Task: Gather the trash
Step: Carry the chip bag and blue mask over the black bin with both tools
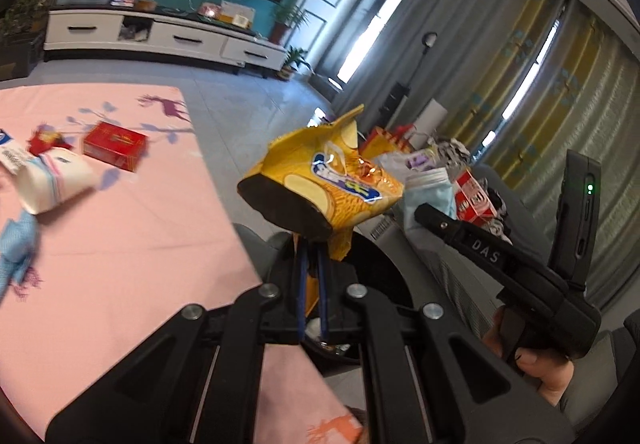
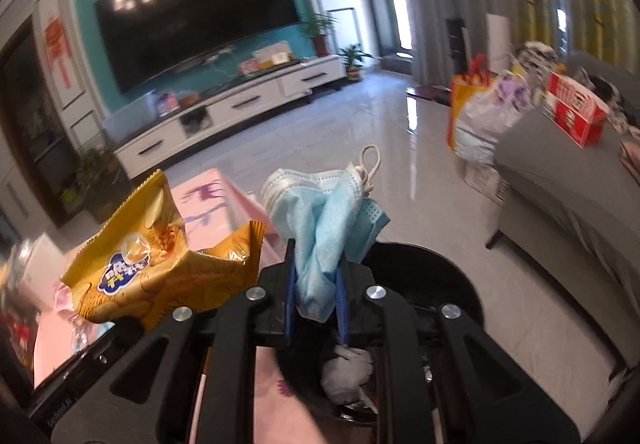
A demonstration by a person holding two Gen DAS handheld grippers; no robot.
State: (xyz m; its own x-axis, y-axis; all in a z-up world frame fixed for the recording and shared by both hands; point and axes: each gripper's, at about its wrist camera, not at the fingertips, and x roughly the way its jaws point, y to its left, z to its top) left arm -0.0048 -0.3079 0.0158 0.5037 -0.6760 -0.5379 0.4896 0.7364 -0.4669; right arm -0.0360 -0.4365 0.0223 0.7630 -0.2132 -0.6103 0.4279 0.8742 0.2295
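My left gripper (image 1: 312,264) is shut on a crumpled yellow snack bag (image 1: 320,180), held up past the edge of the pink table (image 1: 140,236). That yellow snack bag (image 2: 160,264) also shows at the left of the right wrist view. My right gripper (image 2: 316,284) is shut on a light blue face mask (image 2: 328,212) with a white ear loop. Both hang over a black trash bin (image 2: 452,276) on the floor, with white crumpled paper (image 2: 348,372) inside. In the left wrist view the right gripper (image 1: 424,210) shows at the right with a hand (image 1: 540,368) on it.
On the pink table lie a red box (image 1: 114,146), a white tissue pack (image 1: 56,180), a small red wrapper (image 1: 46,138) and a blue cloth (image 1: 18,248). A grey sofa (image 2: 568,196) with a red carton (image 2: 576,112) stands right. Bags (image 2: 484,120) sit on the shiny floor; a TV cabinet (image 2: 240,112) lines the far wall.
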